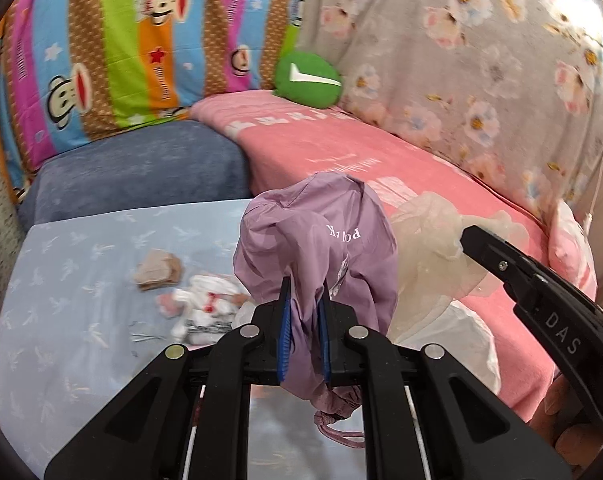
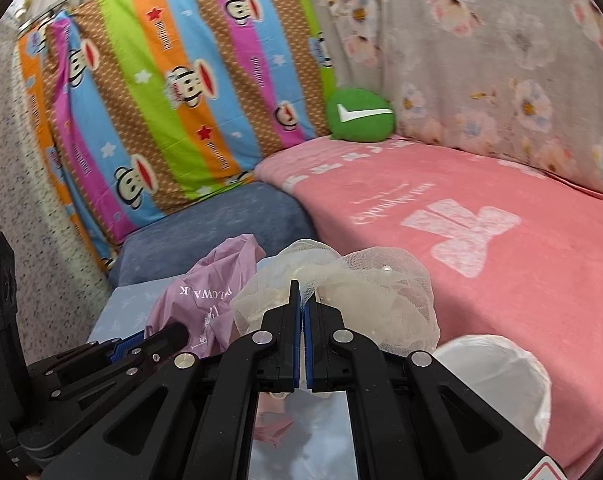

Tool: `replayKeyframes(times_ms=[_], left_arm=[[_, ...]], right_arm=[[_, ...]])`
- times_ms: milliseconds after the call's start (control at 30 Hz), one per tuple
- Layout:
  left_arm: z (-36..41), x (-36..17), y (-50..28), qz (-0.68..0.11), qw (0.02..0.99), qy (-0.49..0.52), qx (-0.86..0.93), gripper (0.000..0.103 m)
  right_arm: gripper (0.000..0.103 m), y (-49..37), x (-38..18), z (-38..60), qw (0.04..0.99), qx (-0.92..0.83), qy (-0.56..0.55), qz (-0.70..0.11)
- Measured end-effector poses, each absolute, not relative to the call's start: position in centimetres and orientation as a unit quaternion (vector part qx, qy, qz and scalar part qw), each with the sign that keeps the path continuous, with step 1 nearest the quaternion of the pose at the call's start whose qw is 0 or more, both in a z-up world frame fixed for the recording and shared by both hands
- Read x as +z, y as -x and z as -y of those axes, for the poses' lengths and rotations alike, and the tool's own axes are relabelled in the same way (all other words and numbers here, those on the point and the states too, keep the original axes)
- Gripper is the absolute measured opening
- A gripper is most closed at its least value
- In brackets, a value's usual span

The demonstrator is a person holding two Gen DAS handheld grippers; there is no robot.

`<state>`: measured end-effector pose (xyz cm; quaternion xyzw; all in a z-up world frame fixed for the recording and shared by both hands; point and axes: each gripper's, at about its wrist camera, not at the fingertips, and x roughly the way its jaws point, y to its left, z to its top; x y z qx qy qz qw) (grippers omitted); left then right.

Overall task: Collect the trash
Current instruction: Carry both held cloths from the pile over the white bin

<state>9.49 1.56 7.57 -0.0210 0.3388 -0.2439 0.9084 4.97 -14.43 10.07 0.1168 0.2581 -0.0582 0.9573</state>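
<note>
My left gripper [image 1: 304, 316] is shut on a crumpled lilac cloth bag [image 1: 317, 240] with white lettering, held up above the light blue sheet [image 1: 69, 304]. My right gripper [image 2: 302, 300] is shut on a bundle of cream mesh netting [image 2: 365, 300]; it shows in the left wrist view [image 1: 429, 240] too, with the right gripper's black finger [image 1: 501, 264] on it. The lilac bag also shows in the right wrist view [image 2: 209, 300], left of the netting. Scraps lie on the blue sheet: a beige crumpled paper [image 1: 159, 270] and white-and-red wrappers [image 1: 205, 308].
A white plastic-lined bin [image 2: 497, 380] stands low at the right, also seen in the left wrist view [image 1: 457, 344]. A pink blanket [image 2: 461, 208] covers the bed. A green round cushion [image 1: 307, 80], a striped monkey-print pillow [image 1: 101, 60] and a floral cover [image 1: 481, 60] stand behind.
</note>
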Motion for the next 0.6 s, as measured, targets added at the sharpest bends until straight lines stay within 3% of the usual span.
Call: replayKeyframes(times_ms=[600], left_arm=[[11.0, 5.0, -5.5, -0.362, 0.874, -0.046, -0.322, 0.012]], right_arm=[[0.001, 1.3, 5.2, 25.6, 0.931, -0.152, -0.161, -0.289]])
